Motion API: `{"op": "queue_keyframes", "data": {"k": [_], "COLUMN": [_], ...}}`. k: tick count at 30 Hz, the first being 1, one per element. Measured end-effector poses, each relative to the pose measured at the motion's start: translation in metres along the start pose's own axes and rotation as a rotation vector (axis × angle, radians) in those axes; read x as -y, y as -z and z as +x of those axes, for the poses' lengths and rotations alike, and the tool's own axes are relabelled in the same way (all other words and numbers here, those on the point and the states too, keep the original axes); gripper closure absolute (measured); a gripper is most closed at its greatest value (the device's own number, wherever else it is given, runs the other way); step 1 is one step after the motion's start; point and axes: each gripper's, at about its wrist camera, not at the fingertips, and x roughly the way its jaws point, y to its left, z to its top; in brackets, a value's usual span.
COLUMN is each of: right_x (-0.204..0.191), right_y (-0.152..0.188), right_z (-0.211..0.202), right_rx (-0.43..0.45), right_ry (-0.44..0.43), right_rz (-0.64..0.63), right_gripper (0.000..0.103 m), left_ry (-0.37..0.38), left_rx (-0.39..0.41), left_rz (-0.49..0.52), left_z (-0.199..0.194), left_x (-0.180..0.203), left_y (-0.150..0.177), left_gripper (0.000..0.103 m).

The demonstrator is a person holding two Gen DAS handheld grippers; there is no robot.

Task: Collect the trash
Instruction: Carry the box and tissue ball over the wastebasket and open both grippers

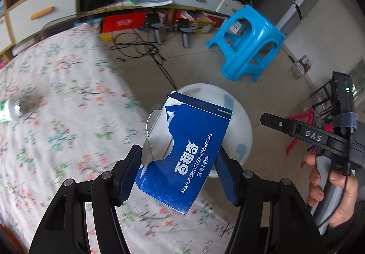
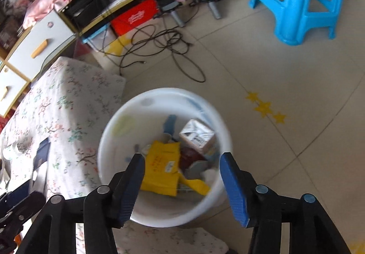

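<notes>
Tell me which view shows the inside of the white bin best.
The right wrist view: it looks straight down into the white bin, showing yellow packaging and a small box. In the left wrist view the blue biscuit box hides most of the bin.

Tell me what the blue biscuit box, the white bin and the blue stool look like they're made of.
Biscuit box: thin printed cardboard, slightly glossy; its torn flap shows a grey unprinted inside.
White bin: probably plastic; smooth, slightly translucent wall with a rounded rim.
Blue stool: moulded plastic, glossy, one piece with cut-out sides.
</notes>
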Motion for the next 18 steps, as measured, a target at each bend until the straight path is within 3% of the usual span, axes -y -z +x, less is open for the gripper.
{"op": "queue_keyframes", "data": {"k": [4,7,10,14,18], "right_x": [0.015,0.024,0.027,0.028,0.026], "right_y": [0.0,0.002,0.002,0.002,0.0], "right_z": [-0.004,-0.007,-0.009,-0.011,-0.013], "right_rx": [0.001,0.008,0.012,0.018,0.027], "right_ry": [0.005,0.026,0.035,0.034,0.034], "right_rz": [0.035,0.038,0.036,0.034,0.028], "right_gripper": [0.04,0.04,0.04,0.037,0.037], "left_ry": [0.02,0.032,-0.052,-0.187,-0.217], "left_rx": [-0.012,0.0,-0.024,-0.005,-0.011], "left_rz": [0.027,0.043,0.036,0.033,0.019], "left_z": [0.019,0.03,0.037,0.023,-0.001], "left_x": [0.017,0.028,0.031,0.036,0.034], "left_y": [-0.004,-0.009,-0.012,-0.007,0.004], "left_gripper": [0.036,0.028,0.019,0.017,0.016]}}
